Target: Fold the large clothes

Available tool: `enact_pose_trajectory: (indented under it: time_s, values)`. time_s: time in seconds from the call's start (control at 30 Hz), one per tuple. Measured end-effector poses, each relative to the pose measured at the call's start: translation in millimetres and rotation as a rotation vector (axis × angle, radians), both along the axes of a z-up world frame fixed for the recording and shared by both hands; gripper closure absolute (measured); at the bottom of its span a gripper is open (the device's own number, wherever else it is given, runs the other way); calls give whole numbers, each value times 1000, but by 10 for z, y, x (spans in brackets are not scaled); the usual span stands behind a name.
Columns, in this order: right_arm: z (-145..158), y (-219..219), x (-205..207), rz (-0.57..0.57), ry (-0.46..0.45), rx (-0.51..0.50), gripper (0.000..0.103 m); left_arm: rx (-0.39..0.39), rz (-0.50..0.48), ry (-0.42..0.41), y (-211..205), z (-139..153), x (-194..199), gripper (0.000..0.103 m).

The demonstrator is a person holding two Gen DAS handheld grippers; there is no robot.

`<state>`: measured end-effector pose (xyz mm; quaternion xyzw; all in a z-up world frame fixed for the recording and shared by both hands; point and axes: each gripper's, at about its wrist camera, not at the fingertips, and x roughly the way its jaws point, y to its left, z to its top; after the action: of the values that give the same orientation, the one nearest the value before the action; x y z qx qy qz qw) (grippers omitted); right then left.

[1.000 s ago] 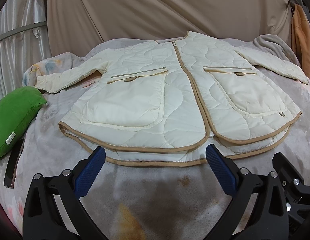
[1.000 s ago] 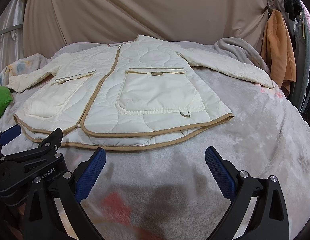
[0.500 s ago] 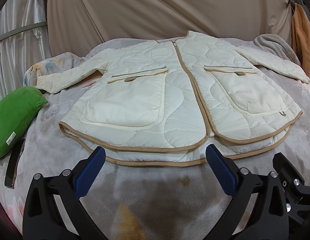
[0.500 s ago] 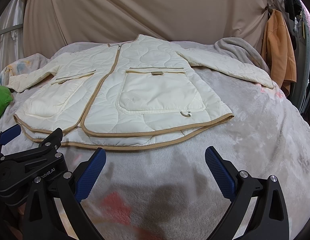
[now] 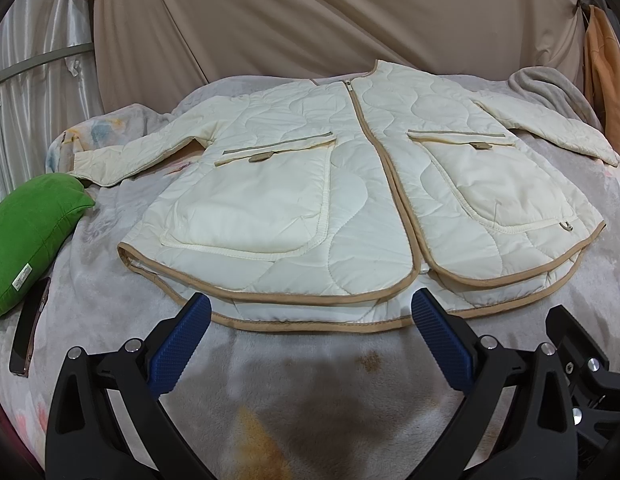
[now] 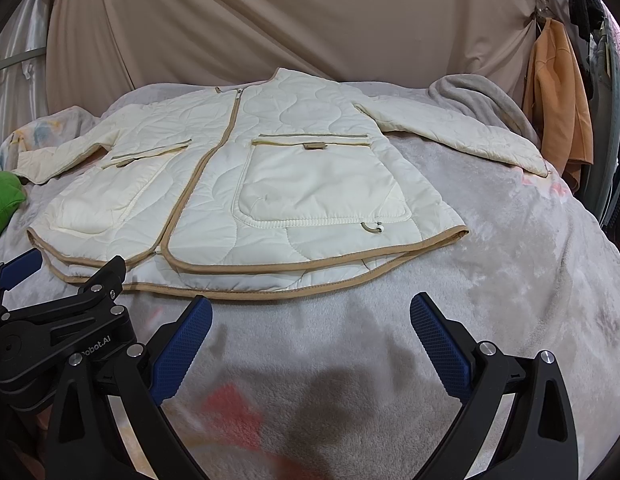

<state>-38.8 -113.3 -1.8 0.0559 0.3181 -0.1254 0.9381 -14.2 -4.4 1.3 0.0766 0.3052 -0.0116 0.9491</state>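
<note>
Surface: a bed covered by a plush grey blanket [image 5: 110,288] with faded floral patches; it fills the lower half of both views.
Jacket: a cream quilted jacket [image 5: 350,184] with tan binding lies front-up and zipped at the middle of the bed, collar toward the far edge, hem toward the near edge, both sleeves spread out sideways.
Left gripper: the left gripper [image 5: 310,334] hovers over bare blanket just short of the hem, blue pads wide apart, holding nothing.
Right gripper: the right gripper [image 6: 310,334] hovers above the near edge, right of the left one, fingers spread wide and empty.
Left edge: a green cushion [image 5: 26,232], with a dark phone [image 5: 28,332] beside it.
Far right corner: a bunched grey throw [image 6: 482,100].
Room: a beige curtain [image 6: 270,16] behind the bed; an orange garment [image 6: 558,92] hanging at right.
</note>
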Motion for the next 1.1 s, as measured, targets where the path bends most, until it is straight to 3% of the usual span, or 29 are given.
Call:
enact_pose_trajectory:
  time_s: [0.4,0.63,0.77,0.87,1.1]
  values:
    - [-9,2,-8,2,3,3,5,0,-2,2,5,-4,-7,5]
    - [60,-135,11,37,9,32,5,-45,-41,-13,106,77,-25,5]
    - [377,-701,56,22,-39,80,5,-74,-95,-17,228,283,73,5]
    - [545,-1399,188,-24,-71,149,5,-95,-117,-21,340,463,225,5]
    - [444,-3269,853,-230,-88,320,6,-137,-94,-46,576,706,785,5]
